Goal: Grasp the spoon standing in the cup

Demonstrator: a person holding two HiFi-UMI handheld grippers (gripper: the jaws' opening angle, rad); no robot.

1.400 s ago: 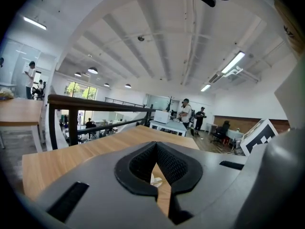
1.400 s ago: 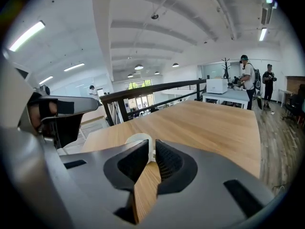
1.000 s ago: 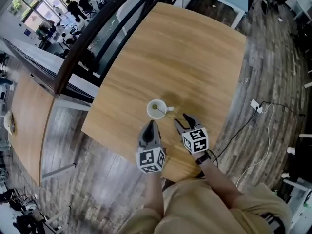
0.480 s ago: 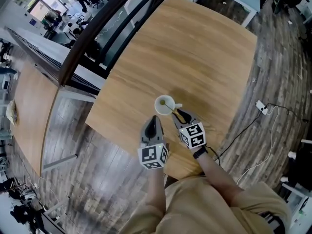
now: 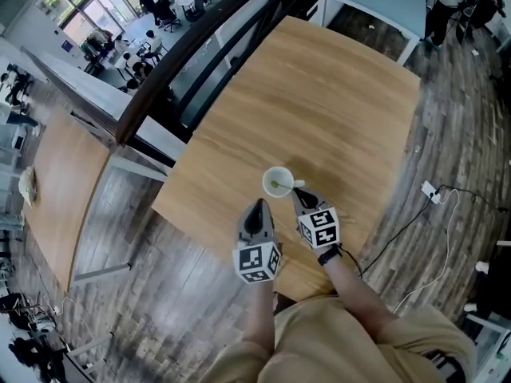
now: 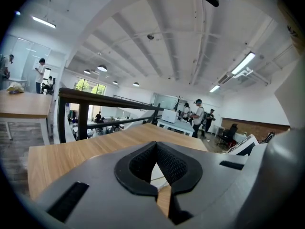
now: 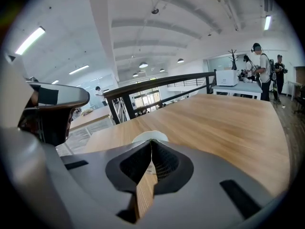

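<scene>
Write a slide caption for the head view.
Right gripper closes its fingers on the green spoon standing in a white cup on a wooden table; left gripper sits shut alongside.

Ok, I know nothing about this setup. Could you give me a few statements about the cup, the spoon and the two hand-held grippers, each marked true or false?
1. The white cup stands upright on the wooden table. True.
2. The right hand-held gripper has its jaws wide apart. False: they are closed together at the cup's edge, with a speck of green, apparently the green spoon, pinched at their tips.
3. The left hand-held gripper is holding the cup. False: its jaws are together with nothing in them, just short of the cup.
4. People stand by a table in the background. True.
</scene>
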